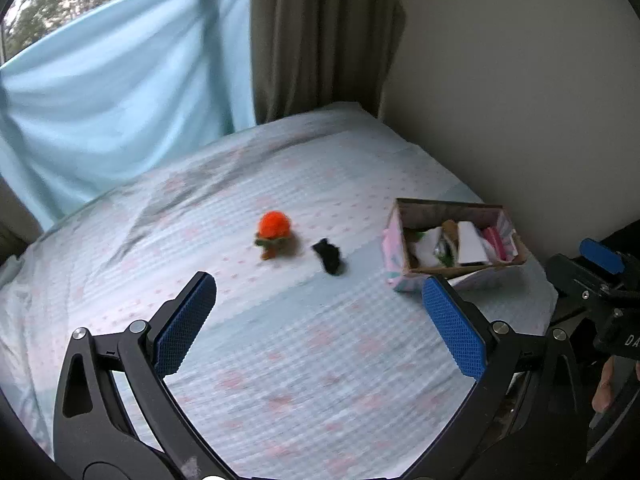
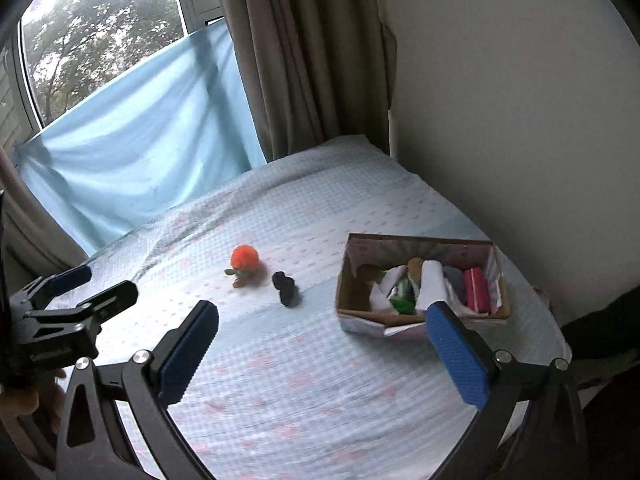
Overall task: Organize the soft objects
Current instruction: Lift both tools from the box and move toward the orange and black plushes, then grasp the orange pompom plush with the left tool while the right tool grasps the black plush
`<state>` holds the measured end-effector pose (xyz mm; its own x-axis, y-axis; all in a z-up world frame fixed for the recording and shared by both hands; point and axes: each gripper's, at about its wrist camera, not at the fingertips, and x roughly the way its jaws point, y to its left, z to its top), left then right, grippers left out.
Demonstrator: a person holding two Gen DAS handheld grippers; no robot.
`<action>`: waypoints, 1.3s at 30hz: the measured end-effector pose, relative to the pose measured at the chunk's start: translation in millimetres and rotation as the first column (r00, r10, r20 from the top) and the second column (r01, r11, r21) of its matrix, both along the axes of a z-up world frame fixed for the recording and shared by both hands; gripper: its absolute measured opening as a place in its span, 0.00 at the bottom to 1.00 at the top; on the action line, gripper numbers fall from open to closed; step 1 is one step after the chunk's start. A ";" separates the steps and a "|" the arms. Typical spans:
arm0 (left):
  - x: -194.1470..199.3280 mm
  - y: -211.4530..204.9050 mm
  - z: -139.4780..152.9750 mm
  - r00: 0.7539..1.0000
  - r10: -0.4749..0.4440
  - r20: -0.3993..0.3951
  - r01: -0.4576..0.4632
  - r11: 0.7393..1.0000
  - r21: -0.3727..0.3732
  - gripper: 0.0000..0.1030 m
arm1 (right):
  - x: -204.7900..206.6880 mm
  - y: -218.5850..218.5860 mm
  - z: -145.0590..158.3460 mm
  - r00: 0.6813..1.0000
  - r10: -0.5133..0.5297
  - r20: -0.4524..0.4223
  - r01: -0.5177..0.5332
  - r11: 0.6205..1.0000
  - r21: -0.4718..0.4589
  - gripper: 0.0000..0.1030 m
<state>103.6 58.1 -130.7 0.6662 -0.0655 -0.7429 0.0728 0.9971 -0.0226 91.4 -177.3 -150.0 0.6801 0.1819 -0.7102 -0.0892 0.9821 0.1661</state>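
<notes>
A bed (image 1: 304, 360) with a pale patterned sheet fills both views; a blue cloth (image 1: 120, 112) and brown curtain (image 2: 304, 60) hang behind it; a cardboard box (image 2: 348, 280) of soft items sits near the wall; an orange toy (image 1: 273, 236) and black sock (image 1: 329, 257) lie just beside each other, nothing blocking them; the left gripper (image 1: 318, 292) and right gripper (image 2: 322, 320) hover with jaws spread wide, empty.

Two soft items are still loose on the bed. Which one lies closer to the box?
The small black sock, dark and crumpled, lies between the orange-headed plush toy and the cardboard box. The toy sits farther left.
</notes>
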 end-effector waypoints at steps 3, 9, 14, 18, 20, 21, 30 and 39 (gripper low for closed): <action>-5.6 25.2 -2.9 1.000 -0.001 0.003 0.001 1.000 -0.004 1.00 | -9.6 20.6 -2.6 1.000 -0.020 0.013 0.020 1.000 0.016 1.00; -2.4 59.7 -14.9 0.999 -0.025 0.025 0.025 1.000 -0.003 1.00 | -13.3 53.6 -12.7 0.999 -0.021 0.039 0.019 0.998 0.063 1.00; 20.2 72.3 -35.4 0.999 -0.047 0.011 0.047 0.999 0.006 1.00 | -1.0 81.2 -32.1 0.998 0.000 0.064 -0.003 0.999 0.047 1.00; 51.5 77.5 -60.4 0.997 -0.070 -0.017 0.071 0.997 0.015 1.00 | 24.9 98.3 -61.9 0.999 0.017 0.040 -0.018 0.999 0.041 1.00; 68.4 80.3 -73.8 0.997 -0.074 -0.038 0.074 0.997 0.017 1.00 | 38.7 104.4 -77.0 0.999 0.022 0.026 -0.023 0.999 0.040 1.00; 80.8 82.1 -83.9 0.996 -0.077 -0.054 0.078 0.997 0.017 1.00 | 45.7 107.4 -84.6 0.999 0.023 0.023 -0.024 0.999 0.036 1.00; 170.3 91.4 -172.2 0.985 -0.098 -0.144 0.101 0.995 0.017 1.00 | 117.1 125.0 -171.1 1.000 0.018 -0.022 -0.017 0.999 0.037 1.00; 253.1 88.4 -272.2 0.967 -0.137 -0.215 0.131 0.991 -0.039 0.95 | 185.1 130.9 -266.3 0.993 0.050 -0.110 -0.053 0.998 -0.019 0.82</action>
<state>356.7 146.4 -402.9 0.4732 -0.1631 -0.8657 0.1964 0.9775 -0.0768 276.5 -46.4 -416.3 0.5885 0.1981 -0.7839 -0.1222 0.9802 0.1559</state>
